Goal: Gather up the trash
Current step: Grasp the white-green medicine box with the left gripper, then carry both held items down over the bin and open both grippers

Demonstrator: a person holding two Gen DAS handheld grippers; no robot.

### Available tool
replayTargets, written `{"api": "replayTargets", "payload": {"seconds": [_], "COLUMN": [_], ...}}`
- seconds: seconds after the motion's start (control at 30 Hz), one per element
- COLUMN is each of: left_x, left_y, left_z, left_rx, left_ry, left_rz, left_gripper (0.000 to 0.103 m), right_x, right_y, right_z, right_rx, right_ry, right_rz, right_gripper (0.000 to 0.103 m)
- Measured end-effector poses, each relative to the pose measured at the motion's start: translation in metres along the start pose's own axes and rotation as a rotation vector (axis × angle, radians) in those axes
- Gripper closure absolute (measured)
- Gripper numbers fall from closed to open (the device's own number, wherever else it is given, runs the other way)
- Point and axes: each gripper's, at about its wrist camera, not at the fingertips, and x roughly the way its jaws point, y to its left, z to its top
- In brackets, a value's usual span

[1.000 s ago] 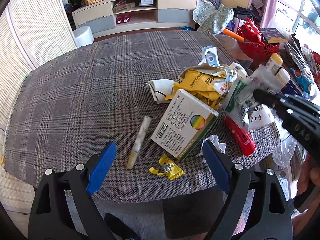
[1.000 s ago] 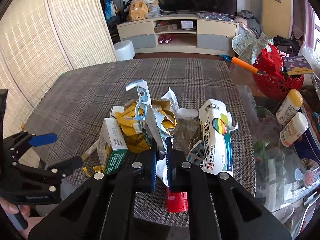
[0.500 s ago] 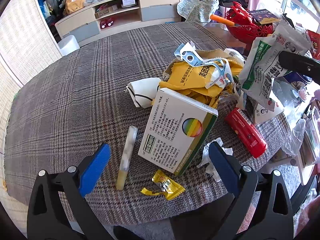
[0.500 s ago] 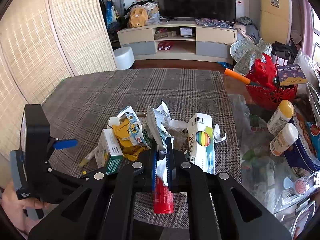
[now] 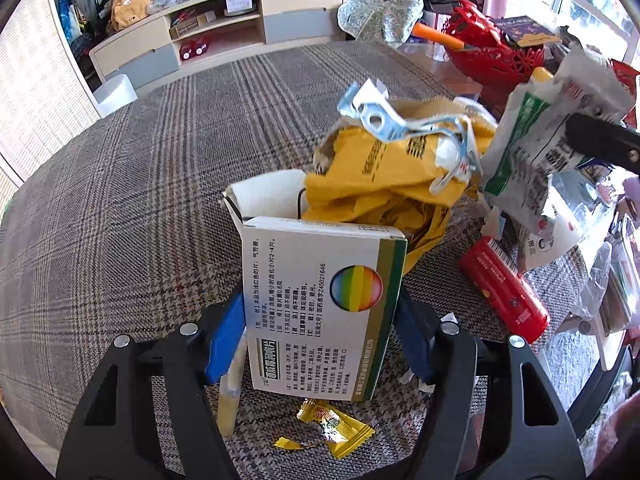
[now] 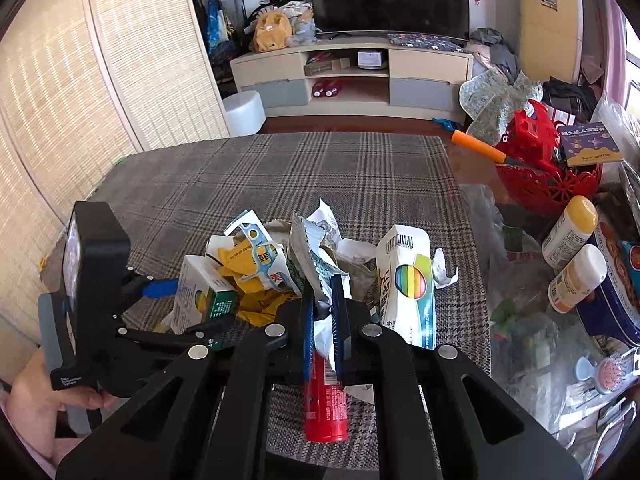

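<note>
A white and green medicine box (image 5: 320, 304) with a rainbow circle stands between the blue pads of my left gripper (image 5: 320, 336); the pads touch its sides. In the right wrist view the same box (image 6: 200, 292) sits in the left gripper (image 6: 176, 300). My right gripper (image 6: 324, 312) is shut on a crumpled white and green wrapper (image 6: 312, 256), held above the table; it also shows in the left wrist view (image 5: 544, 152). A heap of yellow paper (image 5: 392, 184) lies behind the box. A red tube (image 5: 504, 288), a yellow candy wrapper (image 5: 332, 432) and a pale stick (image 5: 232, 384) lie on the plaid tablecloth (image 5: 140, 200).
A second rainbow box (image 6: 408, 284) lies right of the heap. Two bottles (image 6: 572, 252), a blue tin (image 6: 616, 304) and a red basket (image 6: 548, 180) crowd the right side. The table's near edge is just below the grippers. A TV cabinet (image 6: 352, 76) stands behind.
My left gripper moved forward and closed its pads around the medicine box. My right gripper, still holding the wrapper, pulled back and up a little.
</note>
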Motion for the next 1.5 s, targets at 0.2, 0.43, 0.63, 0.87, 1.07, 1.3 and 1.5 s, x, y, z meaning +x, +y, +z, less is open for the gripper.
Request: {"api": "replayTargets", "payload": {"seconds": [0.2,0.43,0.63,0.87,1.07,1.3,1.5], "left_x": [-0.042,-0.128,-0.179,-0.194,-0.180,-0.134,-0.082], "left_y": [0.003,-0.012,-0.038,-0.066,-0.078,-0.089,-0.090], "left_z": [0.004,-0.003,-0.041,-0.112,-0.170,-0.218,-0.236], "left_rx": [-0.027,-0.037,-0.056,-0.077,-0.083,-0.126,-0.151], "left_ry": [-0.070,-0.189,-0.230,-0.210,-0.176,-0.113,-0.056], "left_rz": [0.005,0.001,-0.021,-0.036,-0.082,-0.113,-0.125], "left_gripper": [0.039,0.039,0.039,0.039,0.039,0.039,0.039], "right_x": [-0.022,-0.088,-0.139,-0.171,-0.166,-0.128,-0.090], "right_y": [0.007,0.025,0.037,0.044,0.046,0.048,0.041], "right_z": [0.006,0.005,-0.025,-0.088,-0.145,-0.203,-0.231], "right_rx": [-0.001,-0.028,-0.024,0.007,0.036,0.086,0.153], "right_ry": [-0.037,-0.119,-0.145,-0.136,-0.080,0.023,0.072], "right_rz": [0.008,-0.007,-0.003,0.020,0.054,0.056,0.046], "right_gripper": [0.094,0.094,0.094,0.094,0.094,0.094,0.094]}}
